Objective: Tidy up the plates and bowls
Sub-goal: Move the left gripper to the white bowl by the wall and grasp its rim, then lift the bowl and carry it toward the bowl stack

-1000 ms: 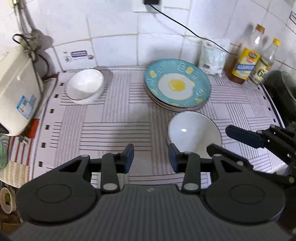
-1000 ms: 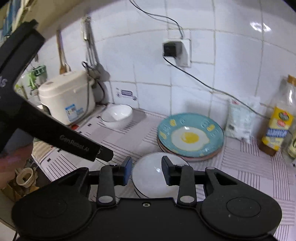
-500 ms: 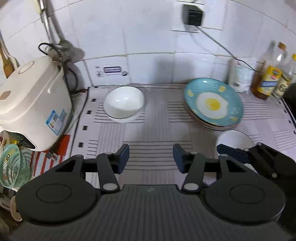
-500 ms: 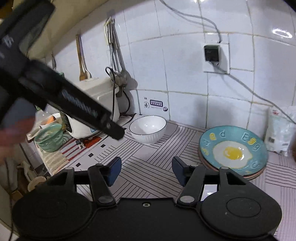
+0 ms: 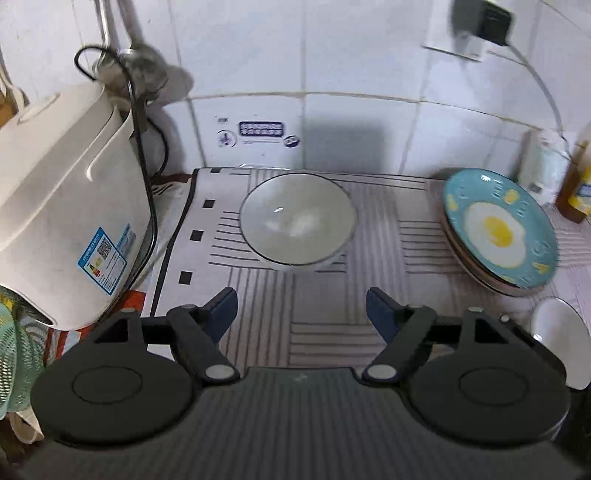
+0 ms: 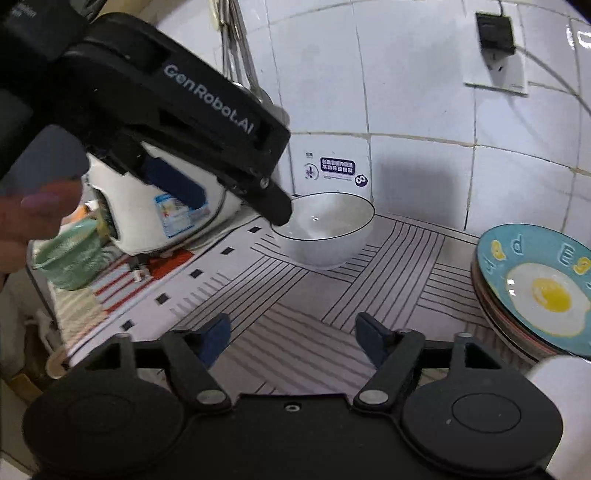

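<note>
A white bowl [image 5: 297, 220] with a dark rim sits on the striped mat near the back wall; it also shows in the right wrist view [image 6: 327, 229]. My left gripper [image 5: 301, 308] is open and empty, just in front of this bowl. A stack of plates topped by a teal fried-egg plate [image 5: 498, 230] lies to the right, also in the right wrist view [image 6: 539, 288]. A second white bowl [image 5: 563, 341] sits at the front right. My right gripper [image 6: 291, 332] is open and empty over the mat. The left gripper's body [image 6: 177, 110] crosses the right wrist view.
A white rice cooker [image 5: 62, 199] stands at the left with a green basket [image 5: 14, 354] below it. A bottle [image 5: 580, 177] and a white bag [image 5: 541, 166] stand by the back wall on the right. A plug and cable [image 5: 484, 22] hang on the tiled wall.
Both grippers have swung left and forward toward the back-left bowl, and both jaws have opened wider. The front bowl has slid to the right edge of both views.
</note>
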`<control>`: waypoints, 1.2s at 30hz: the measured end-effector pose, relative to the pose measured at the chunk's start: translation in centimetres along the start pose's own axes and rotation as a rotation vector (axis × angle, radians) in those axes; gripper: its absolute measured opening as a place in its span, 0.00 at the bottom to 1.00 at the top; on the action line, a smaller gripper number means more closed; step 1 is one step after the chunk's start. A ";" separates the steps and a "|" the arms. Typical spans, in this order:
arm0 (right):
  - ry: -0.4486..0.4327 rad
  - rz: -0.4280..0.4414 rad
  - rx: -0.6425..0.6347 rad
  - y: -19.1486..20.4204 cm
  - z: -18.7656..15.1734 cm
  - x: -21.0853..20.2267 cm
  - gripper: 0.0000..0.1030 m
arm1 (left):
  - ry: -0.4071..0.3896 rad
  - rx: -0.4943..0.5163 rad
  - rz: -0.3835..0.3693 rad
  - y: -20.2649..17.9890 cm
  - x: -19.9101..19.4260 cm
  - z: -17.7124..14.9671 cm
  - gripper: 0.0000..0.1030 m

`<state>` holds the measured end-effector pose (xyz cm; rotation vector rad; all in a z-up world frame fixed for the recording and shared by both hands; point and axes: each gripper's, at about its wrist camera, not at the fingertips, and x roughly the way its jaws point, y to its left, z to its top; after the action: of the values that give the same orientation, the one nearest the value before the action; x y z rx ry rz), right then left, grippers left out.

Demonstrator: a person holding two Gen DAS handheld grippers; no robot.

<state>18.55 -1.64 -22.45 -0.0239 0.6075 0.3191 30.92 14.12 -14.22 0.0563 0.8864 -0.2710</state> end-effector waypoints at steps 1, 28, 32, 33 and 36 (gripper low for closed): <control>-0.010 0.000 0.001 -0.1 0.2 0.7 0.90 | 0.004 -0.011 0.001 0.5 0.6 0.1 0.74; 0.064 -0.065 -0.010 -2.3 5.1 13.9 0.95 | 0.088 -0.248 0.036 4.8 13.8 3.4 0.26; 0.066 -0.085 -0.016 -2.0 5.3 14.9 0.96 | 0.071 -0.273 0.008 4.8 13.8 3.1 0.15; 0.058 -0.088 -0.015 -1.9 5.1 14.9 0.96 | 0.077 -0.272 0.011 4.7 13.7 3.1 0.15; 0.044 -0.090 -0.010 -1.9 4.9 14.7 0.96 | 0.089 -0.233 0.016 4.1 13.2 3.1 0.14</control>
<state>33.20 1.32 -26.89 -0.0678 0.6466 0.2352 42.21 14.80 -22.67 -0.1411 1.0004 -0.1499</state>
